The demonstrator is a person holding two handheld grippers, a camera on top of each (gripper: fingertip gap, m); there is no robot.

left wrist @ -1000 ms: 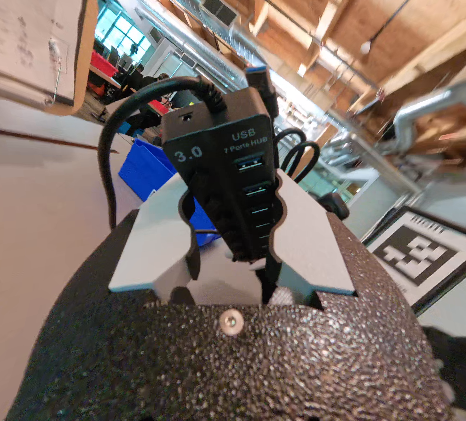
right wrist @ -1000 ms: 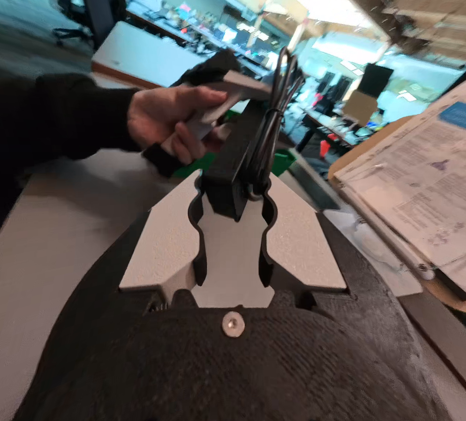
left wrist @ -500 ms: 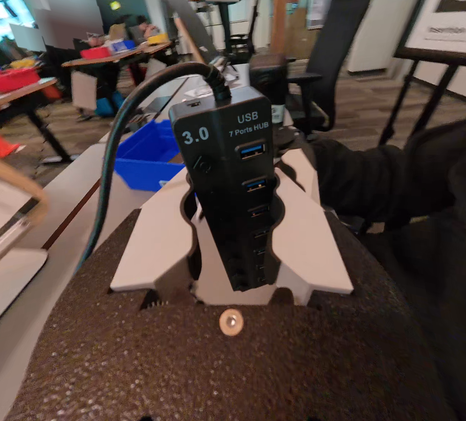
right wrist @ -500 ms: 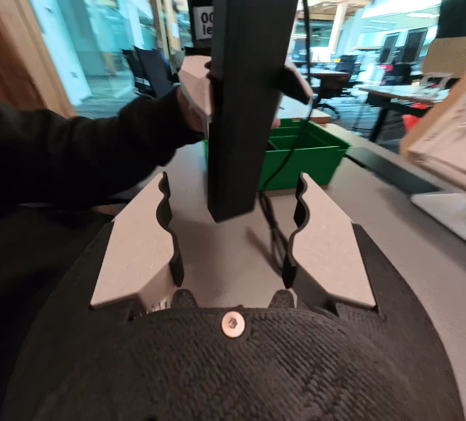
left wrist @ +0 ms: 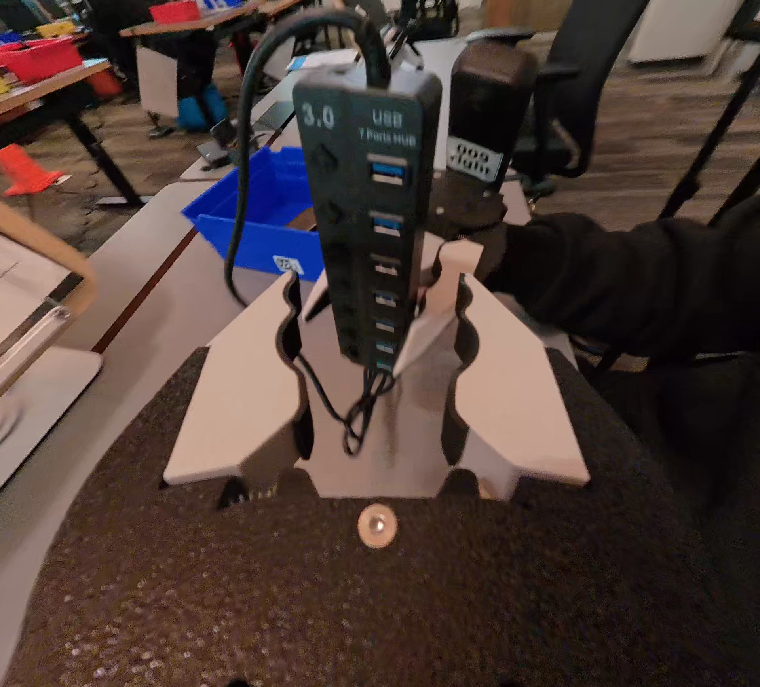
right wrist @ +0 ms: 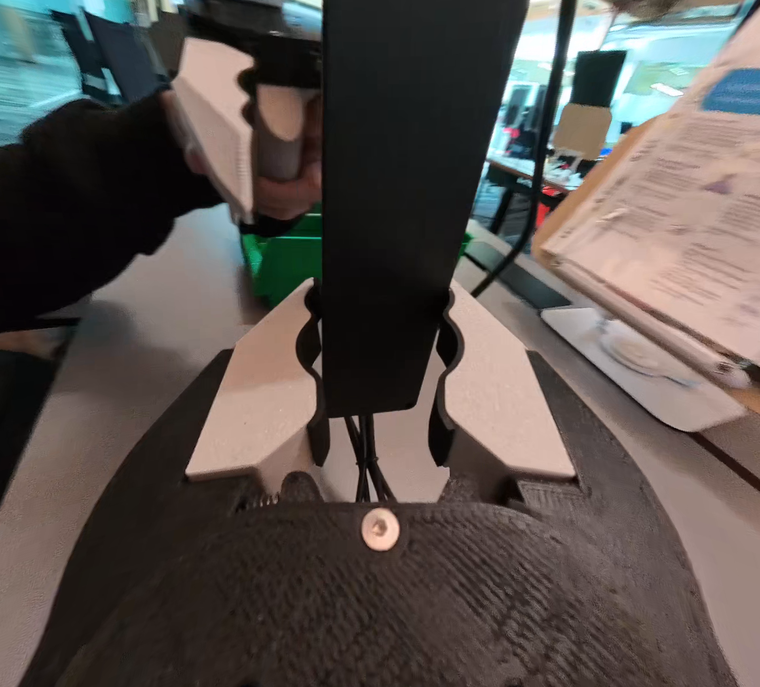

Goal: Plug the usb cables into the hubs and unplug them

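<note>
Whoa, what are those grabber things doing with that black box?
A person holds a two-finger gripper in each hand. The right gripper is shut on the bottom end of the black USB hub, holding it upright. The left gripper is open around it, not touching. Thin black cables dangle below.

Left gripper [left wrist: 376,363] fingers [left wrist: 242,391]: pale grey, flat, with wavy black inner edges.
Left gripper body: black, speckled, grainy; one silver screw [left wrist: 377,525] near the middle.
Right gripper [right wrist: 380,363] body: black, ridged print lines; silver hex screw [right wrist: 380,529].
Sleeves [left wrist: 625,285]: black, long, reaching the wrists.
</note>
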